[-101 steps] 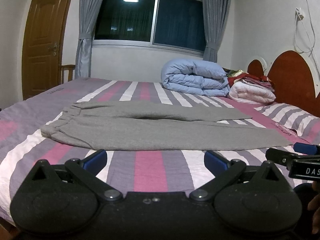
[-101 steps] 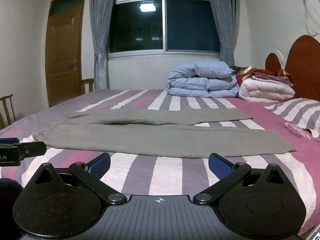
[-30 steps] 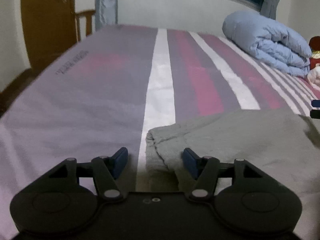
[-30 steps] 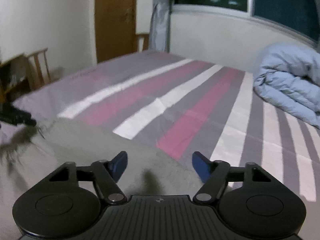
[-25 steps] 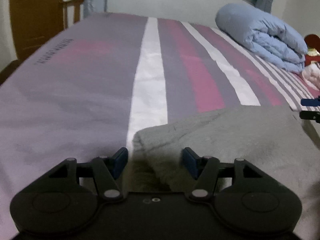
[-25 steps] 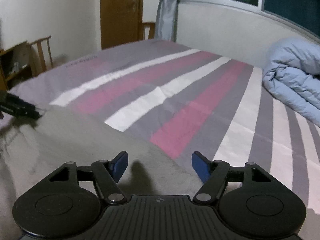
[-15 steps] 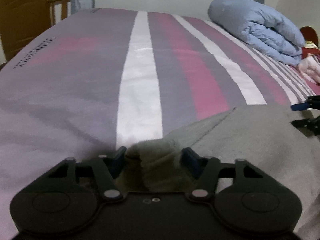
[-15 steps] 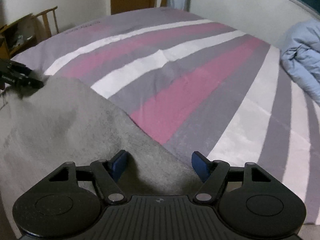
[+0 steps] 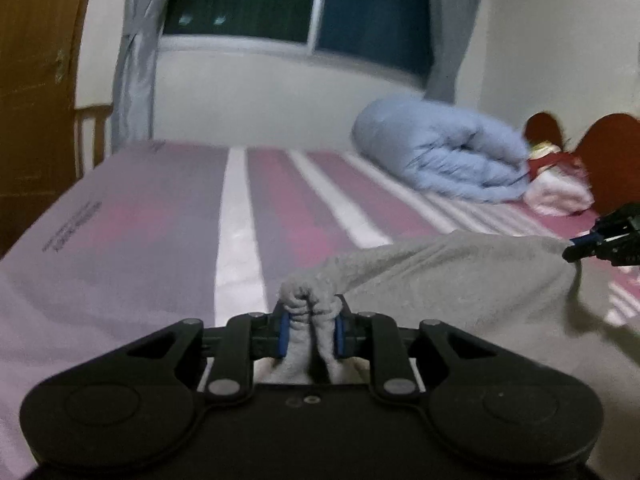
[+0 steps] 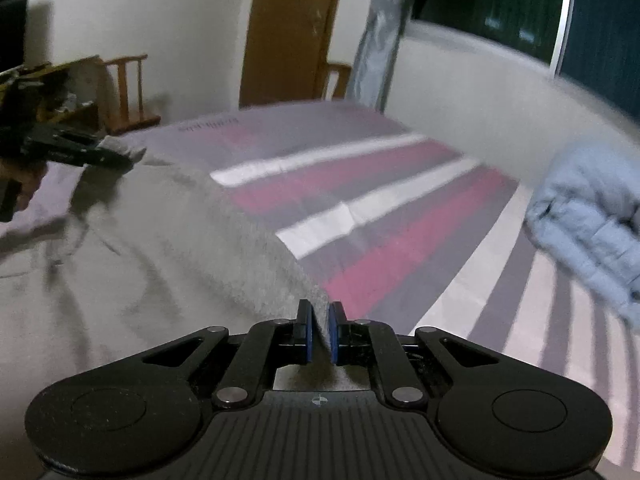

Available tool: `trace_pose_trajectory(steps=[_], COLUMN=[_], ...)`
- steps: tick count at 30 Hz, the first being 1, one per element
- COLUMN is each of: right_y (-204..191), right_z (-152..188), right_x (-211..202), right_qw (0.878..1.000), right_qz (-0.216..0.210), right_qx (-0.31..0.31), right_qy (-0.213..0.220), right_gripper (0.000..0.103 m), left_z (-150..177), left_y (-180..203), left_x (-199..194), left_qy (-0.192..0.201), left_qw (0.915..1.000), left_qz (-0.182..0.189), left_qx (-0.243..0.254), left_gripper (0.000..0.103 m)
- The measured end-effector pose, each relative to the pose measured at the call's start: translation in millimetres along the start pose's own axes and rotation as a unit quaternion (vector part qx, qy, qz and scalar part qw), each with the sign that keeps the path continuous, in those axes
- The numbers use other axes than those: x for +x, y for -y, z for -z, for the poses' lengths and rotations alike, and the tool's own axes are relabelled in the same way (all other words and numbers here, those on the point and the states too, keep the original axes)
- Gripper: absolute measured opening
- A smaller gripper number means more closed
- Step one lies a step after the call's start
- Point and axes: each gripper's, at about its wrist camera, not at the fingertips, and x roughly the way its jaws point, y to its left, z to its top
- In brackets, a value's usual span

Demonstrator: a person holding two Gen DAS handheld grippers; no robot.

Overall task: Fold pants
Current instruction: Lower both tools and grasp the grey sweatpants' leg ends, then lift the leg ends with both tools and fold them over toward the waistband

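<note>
The grey pants (image 9: 460, 280) lie on the striped bed and are lifted along their far edge. My left gripper (image 9: 309, 330) is shut on a bunched corner of the pants at the left end. My right gripper (image 10: 320, 330) is shut on the pants' far edge (image 10: 248, 256) further along. The cloth stretches between the two grippers. The right gripper also shows in the left wrist view (image 9: 600, 240), and the left gripper shows in the right wrist view (image 10: 80, 152).
The bed sheet (image 9: 140, 232) has pink, grey and white stripes. A folded blue duvet (image 9: 440, 156) and folded clothes (image 9: 556, 188) lie near the red headboard (image 9: 616, 152). Wooden chairs (image 10: 128, 88) and a door (image 10: 288, 28) stand beyond the bed's foot.
Both grippers have shut on the pants' far edge and lifted it off the bed. Both cameras have tilted upward.
</note>
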Motion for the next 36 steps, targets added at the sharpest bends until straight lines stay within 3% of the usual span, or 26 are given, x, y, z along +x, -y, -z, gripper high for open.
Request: trace_pose_trajectory(steps=[6,11,13,15,17,18,20,23,29,31,36], right_y=[-63,-124,-149,-173,-190,-193,-194,-185,-152,-145,-130], right_z=[23,76,100,127,150,158,170,176,168,166,165], right_x=[-82,-126,-132,-134,-135,-139,-152,-171,-170,-164,-149], right_qw=[0.999,0.999,0.999,0.998,0.998,0.998,0.997,0.988,0.952,0.939,0.923], right_qz=[0.001,0.003,0.006,0.027,0.046,0.056,0.069,0.079,0.05,0.038,0.037], right_qx=[-0.04,-0.036,-0.044,-0.053,-0.038,-0.023,0.035,0.128,0.294,0.336,0.382], right_qy=[0.023,0.031,0.021,0.015,0.004,0.007,0.022,0.046,0.062,0.062,0.044], right_gripper=[0.009,0.009,0.009,0.01,0.025,0.036,0.041,0.041,0.041,0.041,0.041], left_z=[21,68,92,118,139,146,152,157,146,142,147], left_y=[22,40,44,48,52,54,55,61,57,52,47], left_x=[-63,-107,-119,-123,-131,-137,-147,-166,-155,-145,-138], left_qy=[0.019,0.017,0.002,-0.03,-0.057,-0.056,-0.057,-0.034,-0.032,-0.038,-0.044], left_qw=[0.9997,0.9996,0.999,0.9955,0.9896,0.9869,0.9809,0.971,0.9555,0.9479,0.9427], left_qz=[0.014,0.008,-0.009,-0.037,-0.072,-0.084,-0.094,-0.098,-0.044,-0.03,-0.033], left_qx=[0.009,-0.019,-0.044,-0.082,-0.111,-0.126,-0.161,-0.215,-0.29,-0.315,-0.329], left_gripper=[0.011,0.012,0.024,0.028,0.029,0.03,0.03,0.031,0.031,0.031,0.031])
